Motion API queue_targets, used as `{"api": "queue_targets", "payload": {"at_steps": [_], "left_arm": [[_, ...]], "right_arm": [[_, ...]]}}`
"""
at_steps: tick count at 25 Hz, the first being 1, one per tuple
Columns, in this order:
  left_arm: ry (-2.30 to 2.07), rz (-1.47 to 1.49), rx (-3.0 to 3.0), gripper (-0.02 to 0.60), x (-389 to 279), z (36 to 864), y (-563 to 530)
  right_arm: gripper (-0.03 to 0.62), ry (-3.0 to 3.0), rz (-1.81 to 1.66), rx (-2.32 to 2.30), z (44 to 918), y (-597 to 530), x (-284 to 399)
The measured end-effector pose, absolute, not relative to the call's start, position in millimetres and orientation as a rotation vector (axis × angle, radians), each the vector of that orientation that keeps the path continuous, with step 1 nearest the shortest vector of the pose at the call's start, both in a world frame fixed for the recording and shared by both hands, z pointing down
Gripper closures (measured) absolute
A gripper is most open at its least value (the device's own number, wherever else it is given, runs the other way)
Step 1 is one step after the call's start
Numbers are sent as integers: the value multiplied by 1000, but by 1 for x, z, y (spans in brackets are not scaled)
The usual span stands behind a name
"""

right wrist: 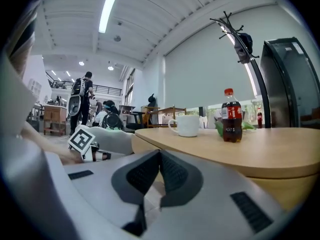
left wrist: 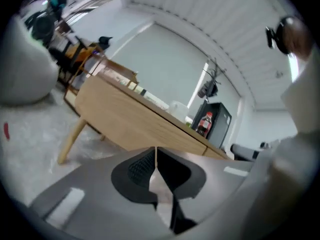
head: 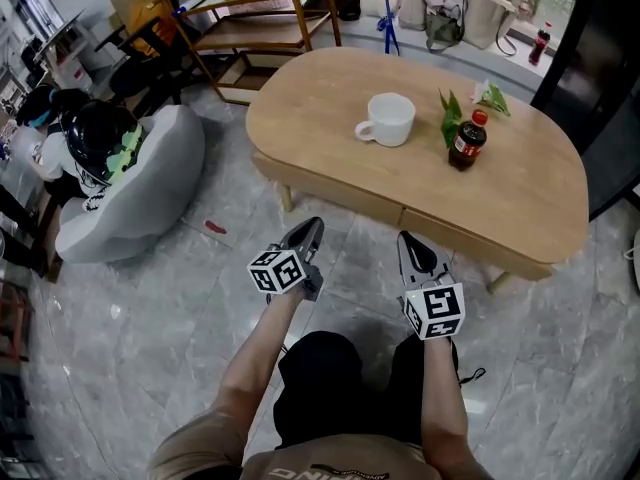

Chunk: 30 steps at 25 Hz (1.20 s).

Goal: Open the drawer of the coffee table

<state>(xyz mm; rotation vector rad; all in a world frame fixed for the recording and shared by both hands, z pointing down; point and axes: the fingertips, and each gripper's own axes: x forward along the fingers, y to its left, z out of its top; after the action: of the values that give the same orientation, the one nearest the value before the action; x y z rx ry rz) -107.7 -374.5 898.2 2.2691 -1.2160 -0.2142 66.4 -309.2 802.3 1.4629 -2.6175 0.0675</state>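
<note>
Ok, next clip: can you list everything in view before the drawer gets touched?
coffee table: 1, light wood, centre
drawer: front flush, table's near side
mug: 1, white, on table
cola bottle: 1, dark, red cap, right of mug
leaves: few, green, beside bottle
beanbag: 1, grey, floor left of table
wooden rack: 1, behind table
bags: several, pale, far back
small red thing: 1, floor by beanbag
left gripper: grey, shut, empty, short of table
right gripper: grey, shut, empty, short of table
</note>
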Motion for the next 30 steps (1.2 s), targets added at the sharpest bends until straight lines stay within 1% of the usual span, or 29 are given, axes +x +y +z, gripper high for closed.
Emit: {"api": "queue_targets", "payload": {"at_steps": [4, 6, 8, 11, 15, 17, 25, 30], "left_arm": [[-1039, -644, 1872, 570, -117, 919, -390], [-913, -870, 1650, 550, -121, 926, -398], [-804, -1009, 1519, 515, -120, 929, -403], [-791, -1019, 1531, 474, -115, 934, -409], [-778, -1053, 1567, 368, -115, 937, -419], [-784, -1065, 1575, 340, -117, 945, -430], [-672, -1256, 1624, 324, -117, 936, -456], [-612, -1288, 1633, 321, -112, 935, -463]], "right_arm": [[589, -2612, 48, 1444, 803, -308, 61], [589, -2615, 42, 1443, 800, -307, 59], [589, -2621, 38, 1442, 797, -307, 58], [589, -2618, 25, 1434, 797, -306, 57], [589, -2612, 18, 1421, 798, -304, 57], [589, -2616, 28, 1429, 799, -307, 56], [589, -2617, 77, 1432, 808, -306, 49], [589, -2603, 80, 1441, 810, -305, 53]]}}
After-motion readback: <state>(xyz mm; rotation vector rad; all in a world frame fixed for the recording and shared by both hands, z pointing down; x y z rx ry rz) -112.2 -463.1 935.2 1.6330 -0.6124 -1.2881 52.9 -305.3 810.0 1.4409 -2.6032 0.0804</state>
